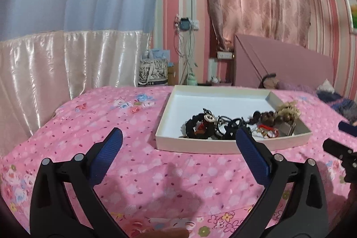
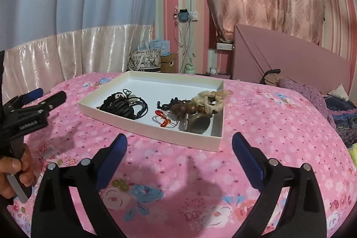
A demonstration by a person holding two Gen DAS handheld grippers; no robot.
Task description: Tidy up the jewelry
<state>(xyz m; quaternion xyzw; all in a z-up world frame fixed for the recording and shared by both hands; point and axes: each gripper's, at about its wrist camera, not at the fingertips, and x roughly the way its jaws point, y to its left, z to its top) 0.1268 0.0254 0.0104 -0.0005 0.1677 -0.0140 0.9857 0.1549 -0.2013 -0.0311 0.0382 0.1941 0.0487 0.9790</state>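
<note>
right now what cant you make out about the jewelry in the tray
- Left wrist view: the left claw has its right finger in front of the white tray, hiding part of the black cord pile.
- Left wrist view: the red cord piece is too small and blurred to identify.
- Right wrist view: black cord pile is tangled; separate pieces cannot be counted.
- Right wrist view: the round metal piece has no readable detail.

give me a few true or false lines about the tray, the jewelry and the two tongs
1. Both tongs, left tongs and right tongs, are open and hold nothing. True.
2. The white tray sits on a wooden desk. False: it sits on a pink flowered bedspread.
3. All the jewelry lies inside the tray. True.
4. The red cord lies on the bedspread. False: it is in the tray.
5. The tray is packed full. False: its far part is bare.
</note>
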